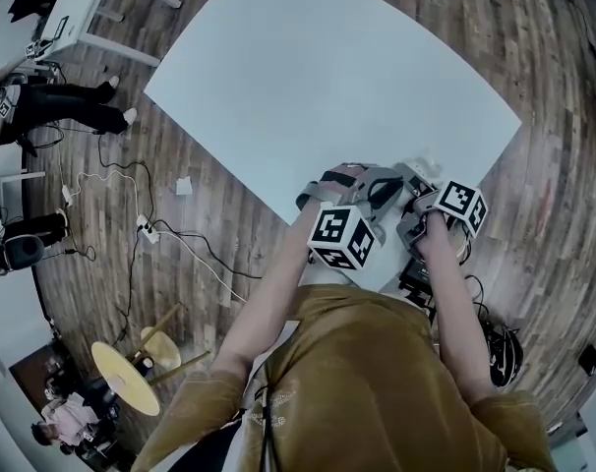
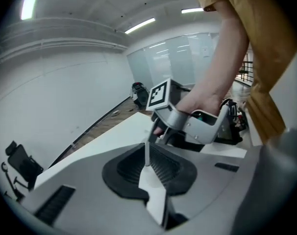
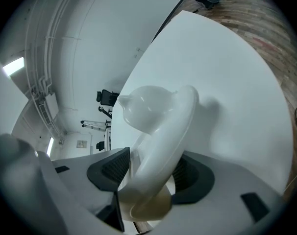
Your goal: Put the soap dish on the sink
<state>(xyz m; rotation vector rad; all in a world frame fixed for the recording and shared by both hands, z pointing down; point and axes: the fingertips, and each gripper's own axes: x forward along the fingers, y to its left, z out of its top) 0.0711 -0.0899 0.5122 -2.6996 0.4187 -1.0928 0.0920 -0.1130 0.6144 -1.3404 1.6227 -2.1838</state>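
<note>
The soap dish (image 3: 158, 116) is a glossy white curved piece, and my right gripper (image 3: 148, 180) is shut on its lower end, holding it tilted above the white table (image 3: 227, 82). In the head view both grippers sit close together at the table's (image 1: 327, 77) near edge, the left gripper (image 1: 377, 190) just left of the right gripper (image 1: 426, 205); the dish is mostly hidden there. My left gripper (image 2: 146, 163) is shut with nothing between its pads. It points at the right gripper (image 2: 187, 124) and the hand holding it. No sink shows in any view.
Wooden floor surrounds the table, with cables (image 1: 160, 234) and a round wooden stool (image 1: 126, 377) at the lower left. A white desk (image 1: 82, 8) and a seated person's legs (image 1: 72, 106) are at the far left. A dark bag (image 1: 500, 352) lies at the right.
</note>
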